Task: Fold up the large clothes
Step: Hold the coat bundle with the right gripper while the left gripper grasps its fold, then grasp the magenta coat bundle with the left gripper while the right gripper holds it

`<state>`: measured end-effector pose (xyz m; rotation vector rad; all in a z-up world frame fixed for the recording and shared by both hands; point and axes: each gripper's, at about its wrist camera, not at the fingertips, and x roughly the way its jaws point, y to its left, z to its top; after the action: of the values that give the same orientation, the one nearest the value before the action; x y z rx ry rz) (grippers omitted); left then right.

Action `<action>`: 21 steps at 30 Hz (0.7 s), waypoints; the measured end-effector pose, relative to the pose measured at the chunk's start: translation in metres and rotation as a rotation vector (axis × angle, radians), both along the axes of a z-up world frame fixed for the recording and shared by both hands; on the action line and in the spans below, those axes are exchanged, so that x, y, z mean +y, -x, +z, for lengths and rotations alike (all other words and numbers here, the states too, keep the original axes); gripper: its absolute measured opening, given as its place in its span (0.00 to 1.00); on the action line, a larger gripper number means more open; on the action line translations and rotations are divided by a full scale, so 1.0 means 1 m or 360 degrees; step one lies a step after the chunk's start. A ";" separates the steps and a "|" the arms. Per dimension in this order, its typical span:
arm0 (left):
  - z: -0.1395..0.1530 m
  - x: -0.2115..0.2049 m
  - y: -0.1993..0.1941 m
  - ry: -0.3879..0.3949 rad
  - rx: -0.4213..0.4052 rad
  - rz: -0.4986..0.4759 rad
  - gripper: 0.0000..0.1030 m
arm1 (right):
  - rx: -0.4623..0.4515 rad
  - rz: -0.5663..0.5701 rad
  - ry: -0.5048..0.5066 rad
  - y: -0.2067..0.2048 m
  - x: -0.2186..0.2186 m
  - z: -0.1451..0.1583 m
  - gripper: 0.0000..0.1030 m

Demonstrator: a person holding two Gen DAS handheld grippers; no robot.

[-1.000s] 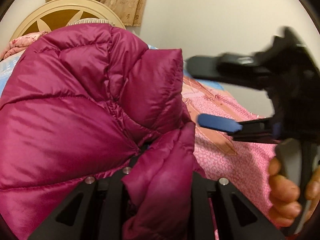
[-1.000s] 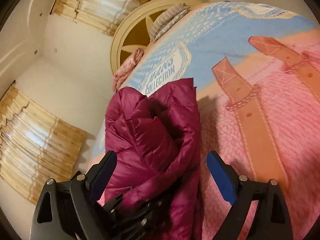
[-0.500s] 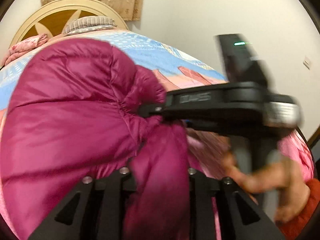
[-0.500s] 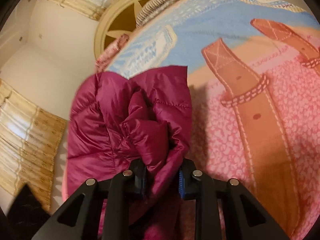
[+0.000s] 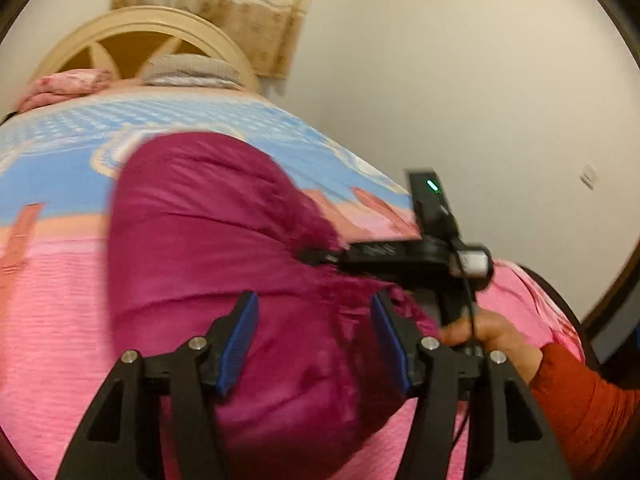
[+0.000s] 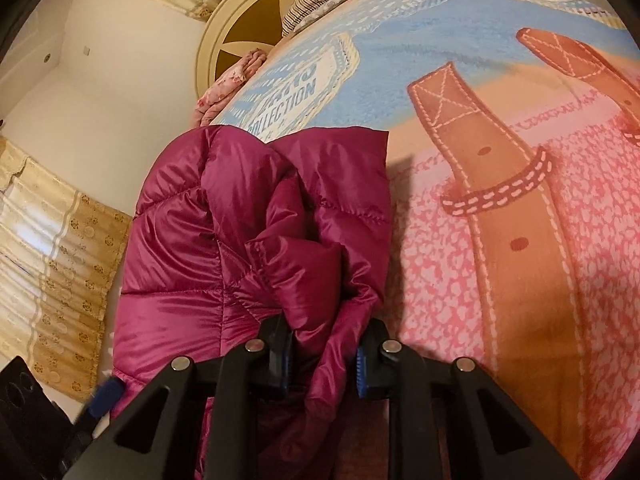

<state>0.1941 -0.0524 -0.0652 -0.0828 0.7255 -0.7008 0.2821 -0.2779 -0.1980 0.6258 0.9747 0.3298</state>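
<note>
Jacket (image 6: 224,248), a magenta quilted down garment, is gripped by the right claw (image 6: 324,356): both blue-padded fingers are pressed onto a bunched fold of fabric at the garment's near edge. In the left wrist view the right claw (image 5: 320,257) reaches in horizontally from the right side, its tip buried in the fabric, with the person's hand (image 5: 486,330) wrapped around the handle and a red sleeve (image 5: 580,396) behind it. The left claw (image 5: 314,344) is spread wide; its blue pads sit on either side of the jacket's bulk without pinching it, and whether they touch the fabric cannot be determined.

The jacket (image 5: 208,248) lies bundled on the bed, its shiny surface divided by stitched quilting lines, with one panel doubled over the rest.

The bedspread (image 6: 500,208) carries a pink speckled field, brown strap graphics and a blue section with a printed label. At the far end stand a cream arched headboard (image 5: 132,36), a striped pillow (image 5: 192,72) and a folded pink floral cloth (image 5: 66,84). Gold patterned curtains (image 6: 60,272) hang against plain cream walls (image 5: 460,80).
</note>
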 end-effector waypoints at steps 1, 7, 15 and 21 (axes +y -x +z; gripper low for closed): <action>-0.005 -0.016 0.004 -0.0035 -0.0014 -0.0057 0.58 | 0.0000 0.0005 0.0005 0.000 0.000 0.000 0.21; -0.045 -0.045 0.009 -0.0274 -0.0101 -0.0065 0.63 | -0.0004 0.0021 0.0002 -0.003 0.002 0.001 0.21; -0.029 -0.020 0.009 -0.0163 -0.0008 -0.0118 0.62 | -0.0004 0.0041 0.0022 -0.005 0.001 0.000 0.21; 0.013 0.027 -0.023 -0.0230 -0.0101 0.0033 0.62 | -0.0068 0.0045 0.0045 -0.002 0.003 -0.003 0.21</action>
<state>0.2174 -0.0250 -0.0521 0.0639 0.7112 -0.6264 0.2839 -0.2754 -0.2013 0.5772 0.9466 0.3526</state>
